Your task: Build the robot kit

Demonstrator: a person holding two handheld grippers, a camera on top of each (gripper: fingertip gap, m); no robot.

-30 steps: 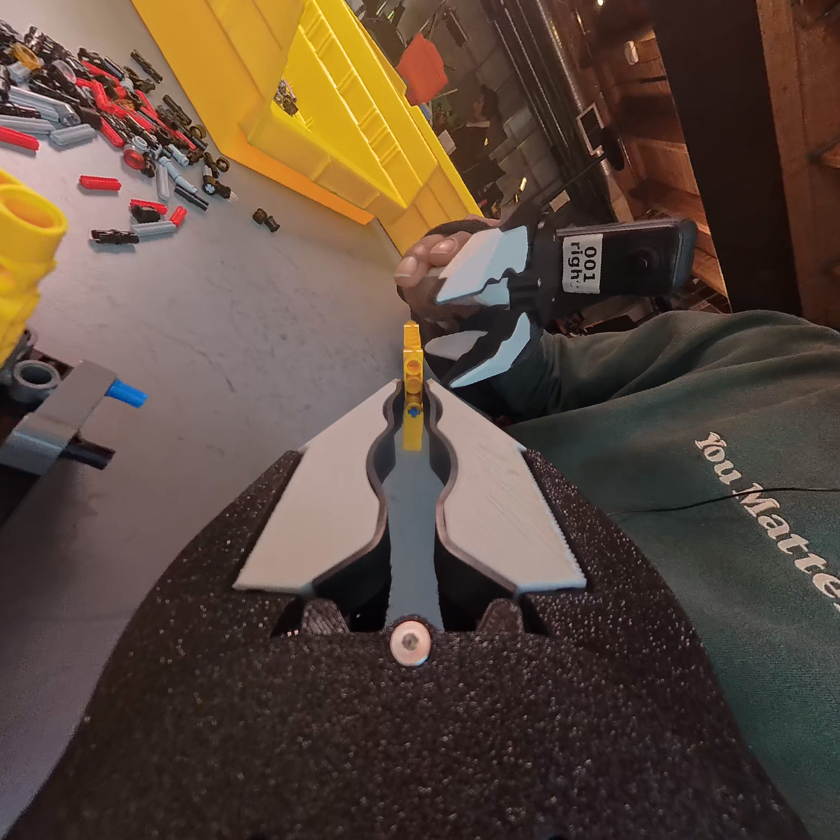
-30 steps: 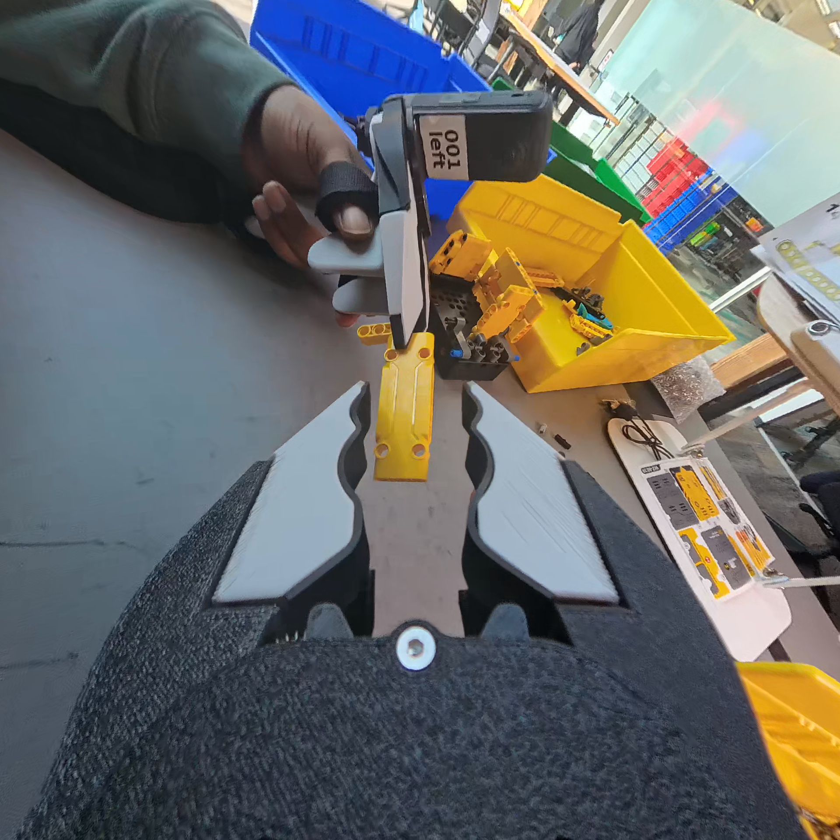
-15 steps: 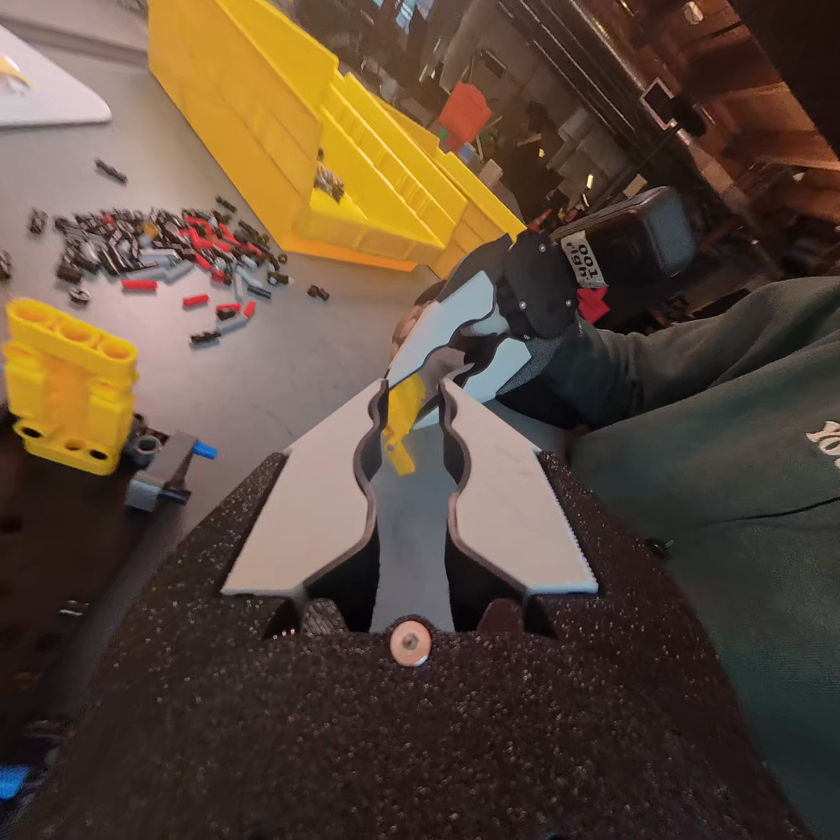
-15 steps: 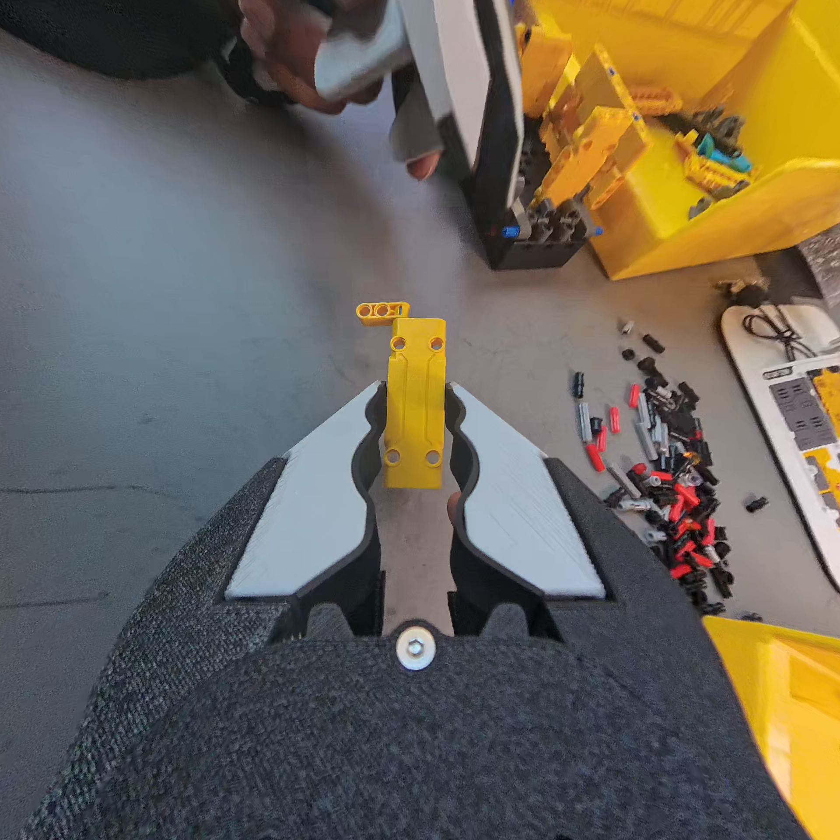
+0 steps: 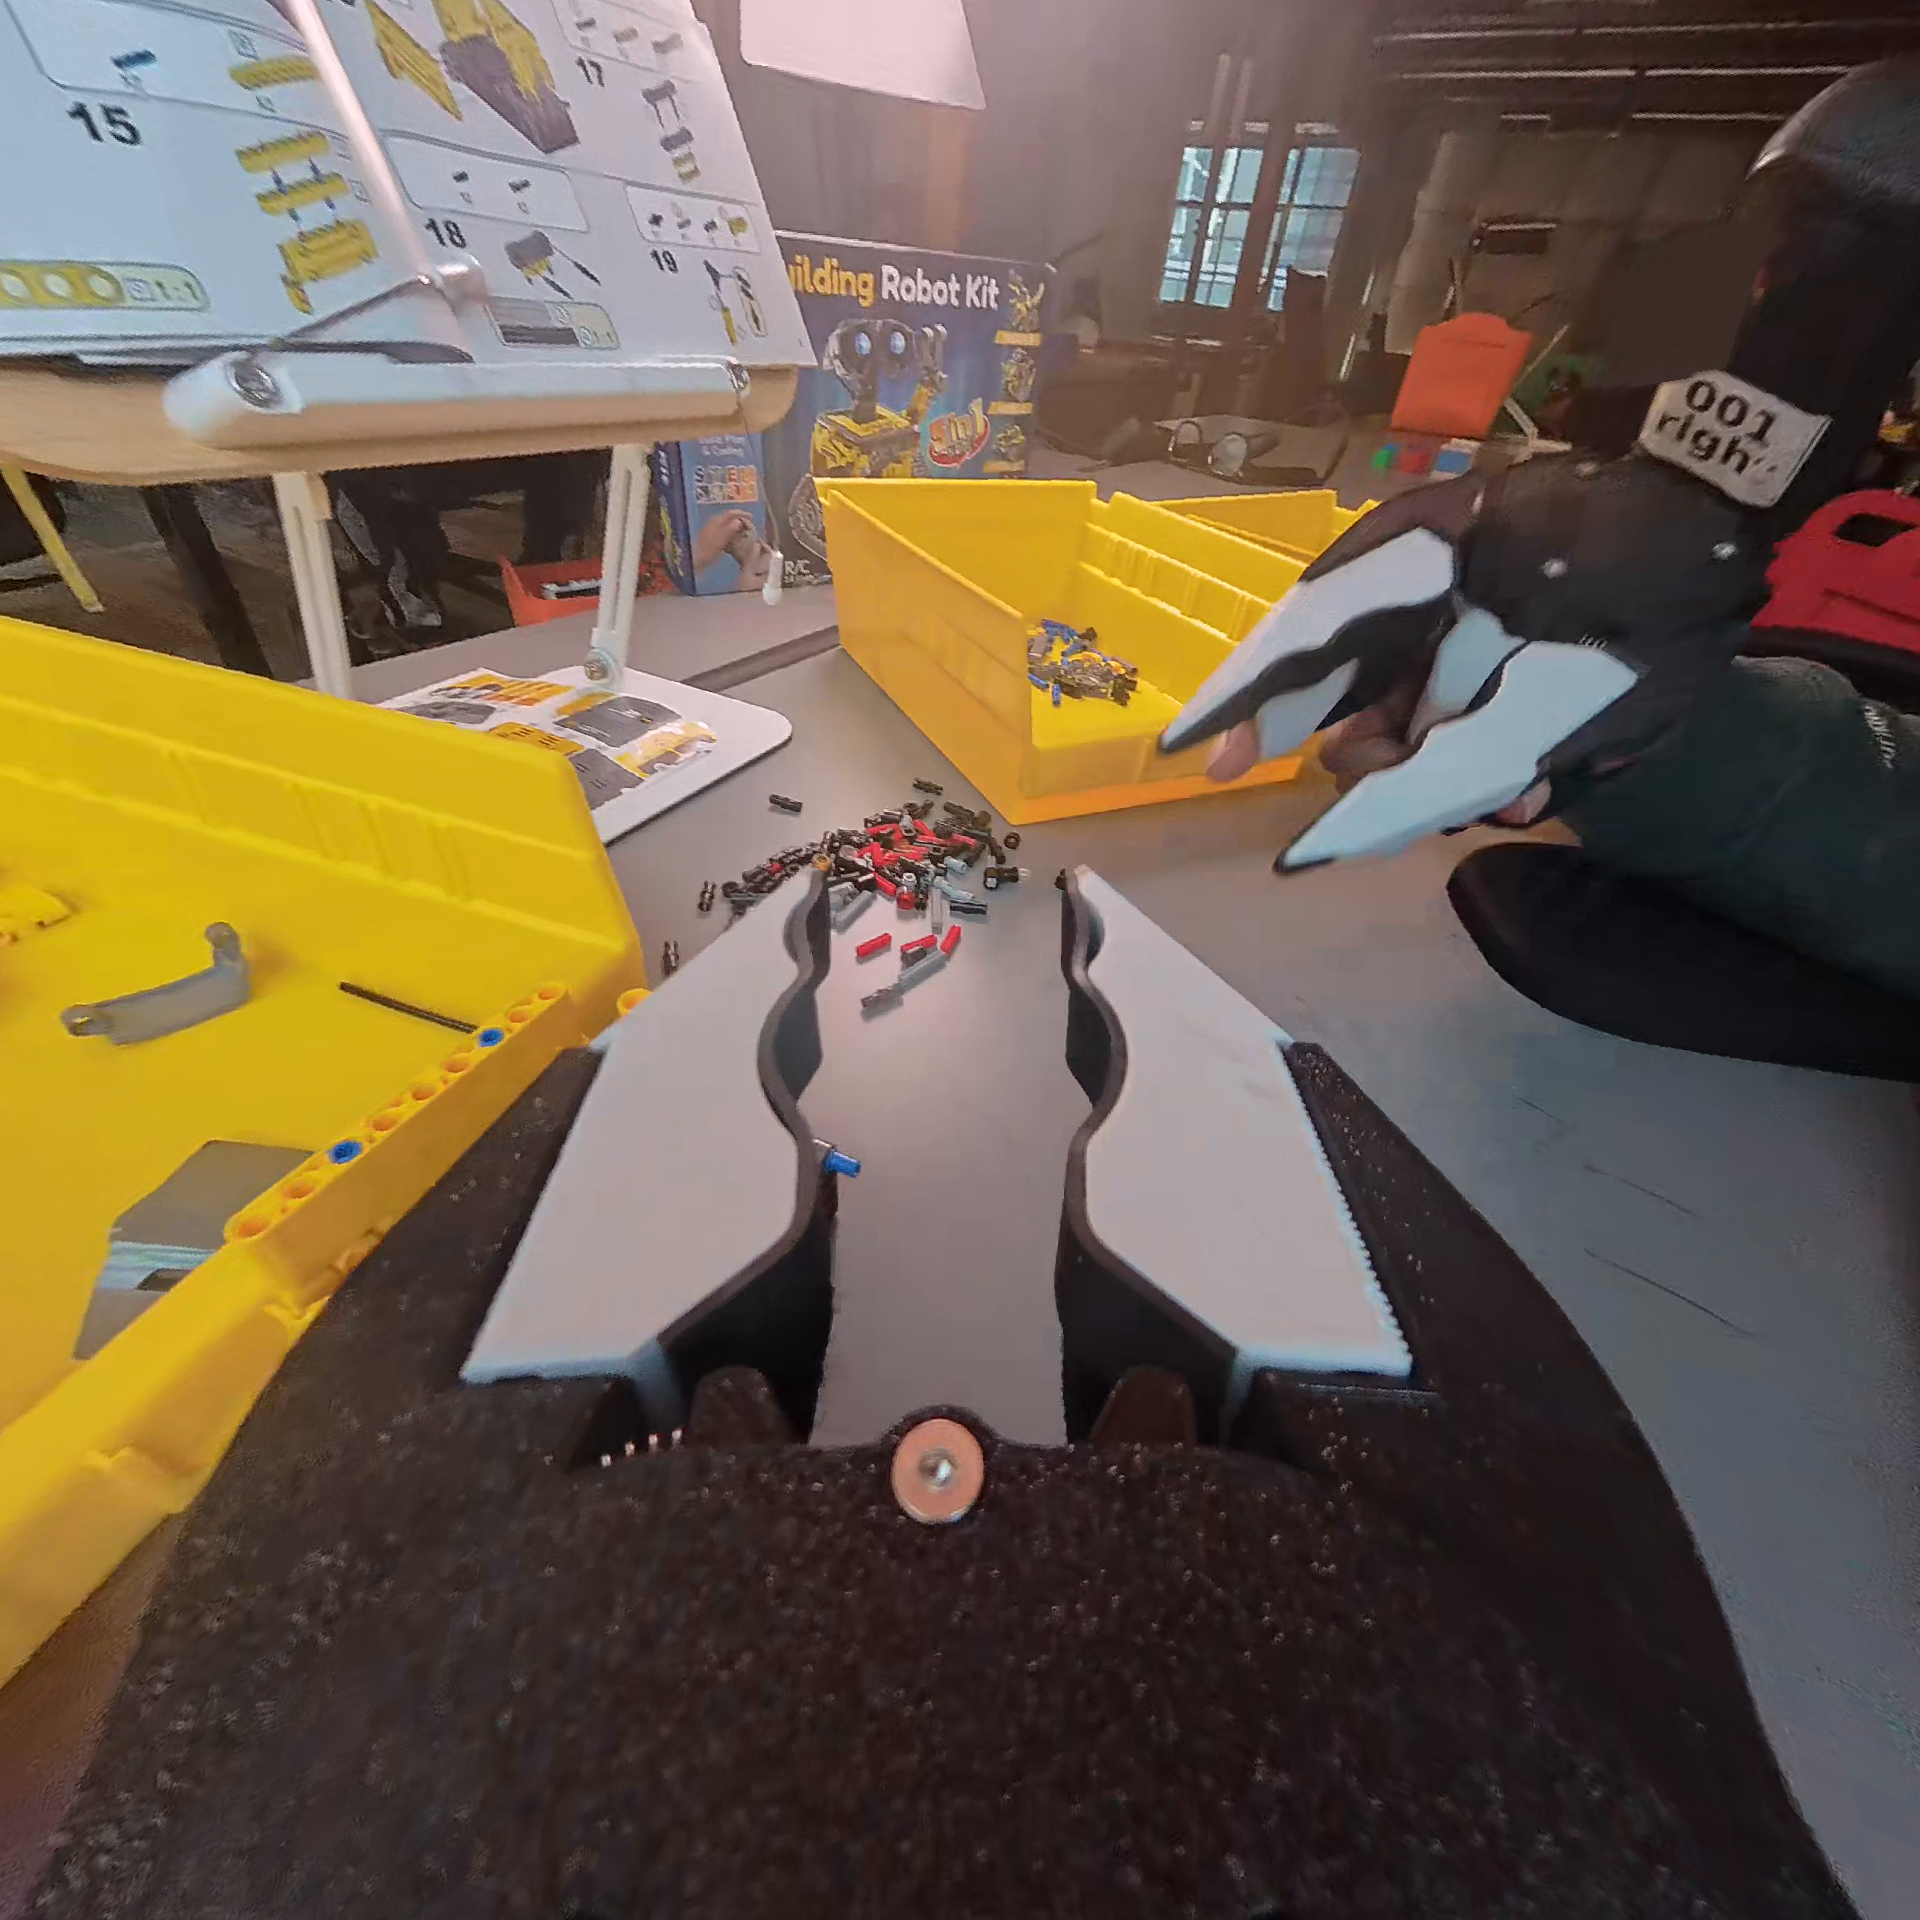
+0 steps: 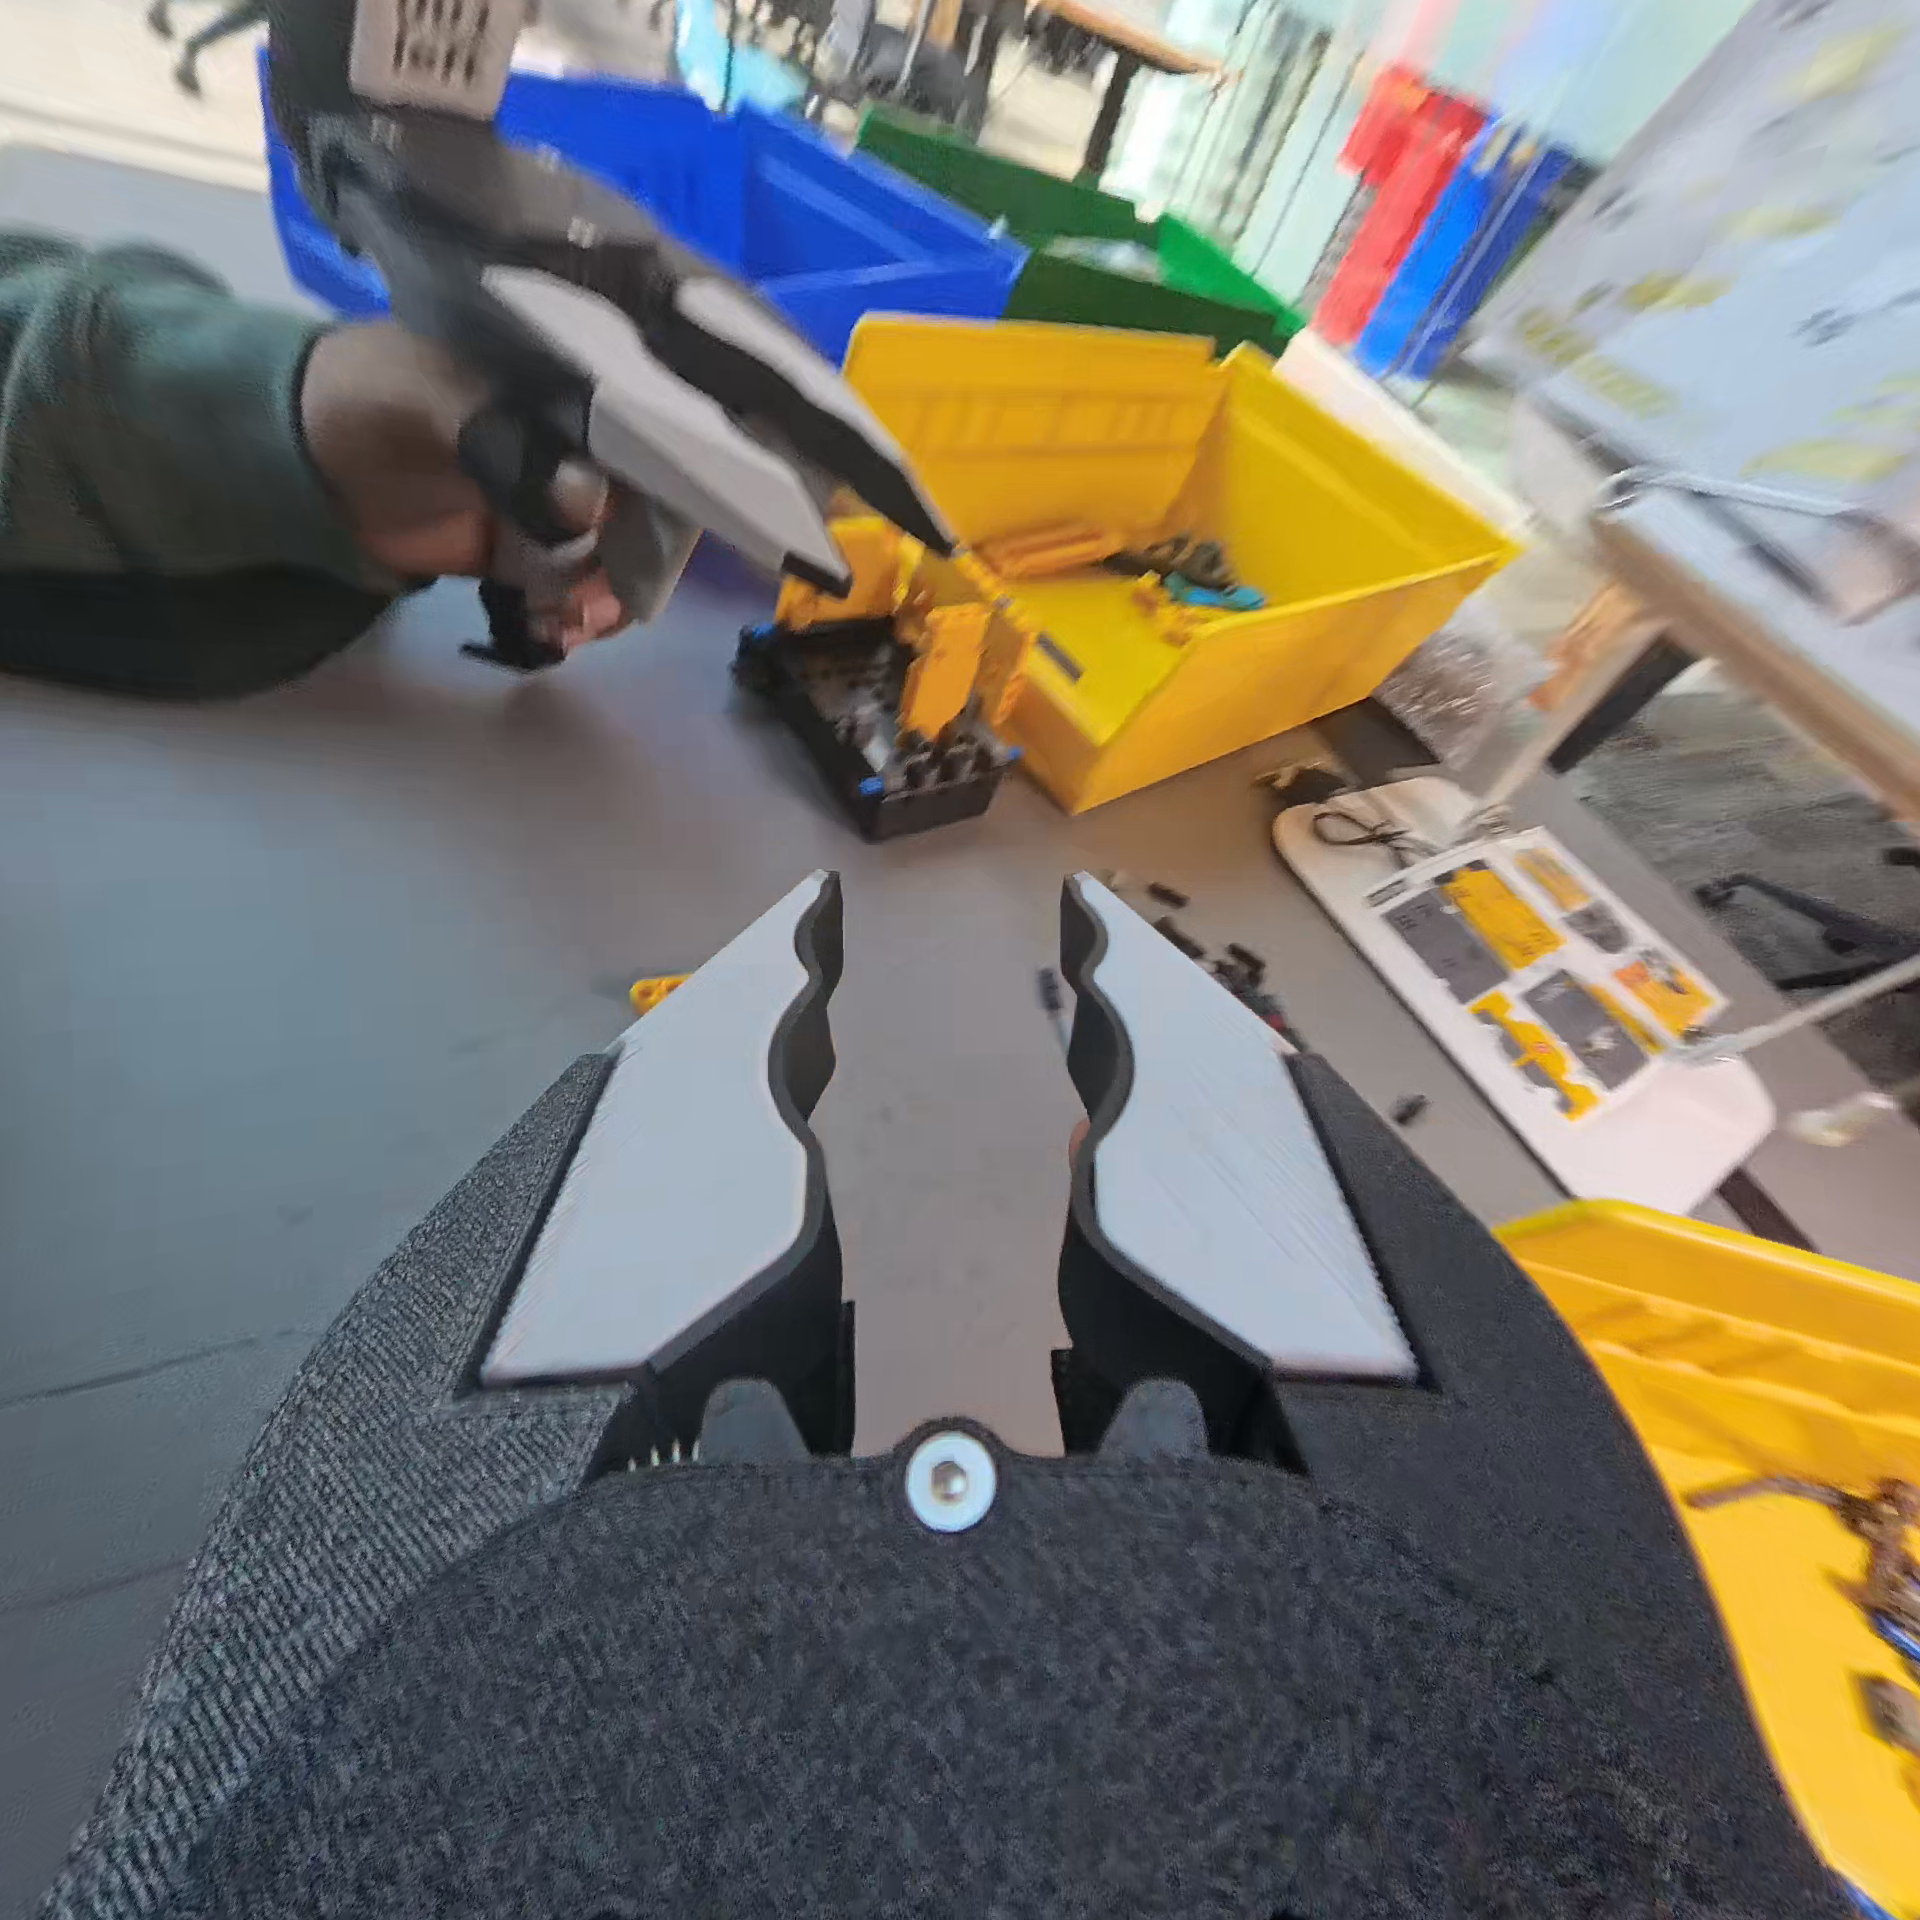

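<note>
My left gripper (image 5: 945, 883) is open and empty, a little above the grey table (image 5: 1455, 1195). A loose pile of small black, red and grey pins (image 5: 904, 852) lies just past its fingertips. A yellow holed beam with blue pins (image 5: 416, 1101) sits by its left finger. My right gripper (image 6: 951, 881) is open and empty over the table (image 6: 312, 987); it also shows in the left wrist view (image 5: 1231, 805). A small yellow beam (image 6: 657, 989) lies by its left finger. The left gripper (image 6: 894, 566) hovers over a black and yellow model (image 6: 904, 707).
A yellow bin (image 5: 312, 831) is at the left, another (image 5: 935, 582) holds small parts farther off. An instruction sheet on a stand (image 5: 364, 156), a booklet (image 6: 1507, 966), a kit box (image 5: 914, 343) and blue bins (image 6: 810, 208) stand around. A green sleeve (image 6: 135, 416) rests on the table.
The left gripper handed the yellow panel to the right gripper, then opened. Now both grippers are open and empty, the panel is out of view, and both cameras have swung round.
</note>
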